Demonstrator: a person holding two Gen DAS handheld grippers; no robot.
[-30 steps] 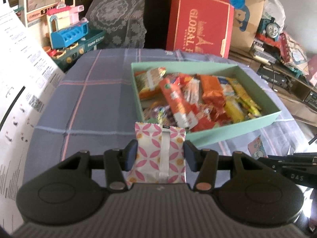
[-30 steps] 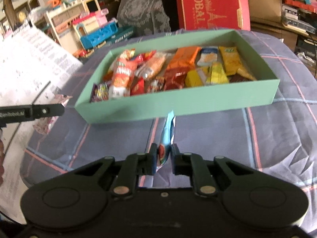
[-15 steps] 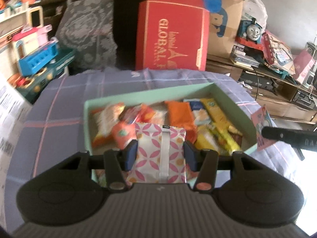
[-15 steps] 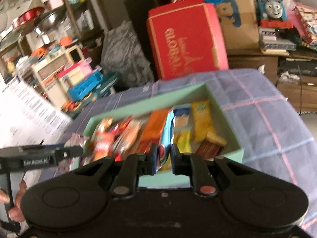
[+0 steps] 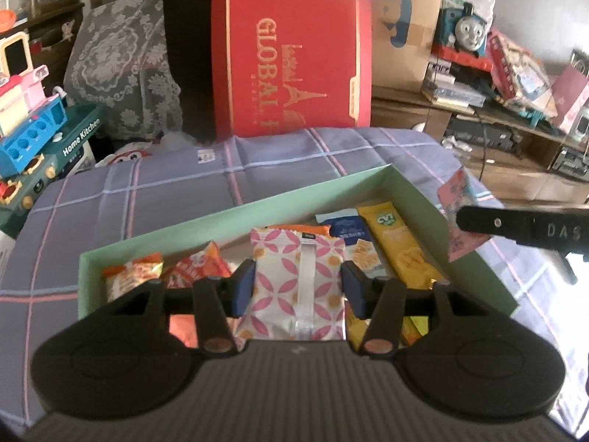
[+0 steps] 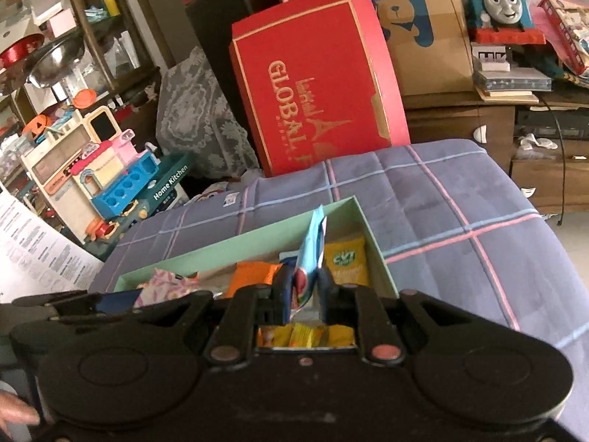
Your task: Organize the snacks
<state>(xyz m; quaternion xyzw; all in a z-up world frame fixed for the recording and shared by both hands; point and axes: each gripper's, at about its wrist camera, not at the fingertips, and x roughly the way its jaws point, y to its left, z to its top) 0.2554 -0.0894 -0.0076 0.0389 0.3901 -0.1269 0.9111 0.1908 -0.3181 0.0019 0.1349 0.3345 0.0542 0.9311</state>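
My left gripper (image 5: 297,289) is over the mint-green box (image 5: 228,221), and the pink-patterned packet (image 5: 298,287) sits upright between its blue pads, filling the gap from one to the other; the jaws are easing apart at this moment, and I cannot tell whether the pads are touching its edges. It is a white pillow pack printed with pink petal rings and small orange dots, a pale seam strip running down its middle. Below and around it the box is packed with other snacks — an orange bag (image 5: 132,276) at the left end, a long yellow cracker pack (image 5: 397,243) toward the right end. My right gripper (image 6: 303,287) is over the right end of the same box (image 6: 221,250), with a thin light-blue packet (image 6: 313,246) standing on edge between its fingers, tilted a little to the right and rising above them; those jaws are opening too, and there is a visible gap beside the packet on the right side. It shows red and green print low down. The box rests on a purple checked cloth (image 6: 441,202).
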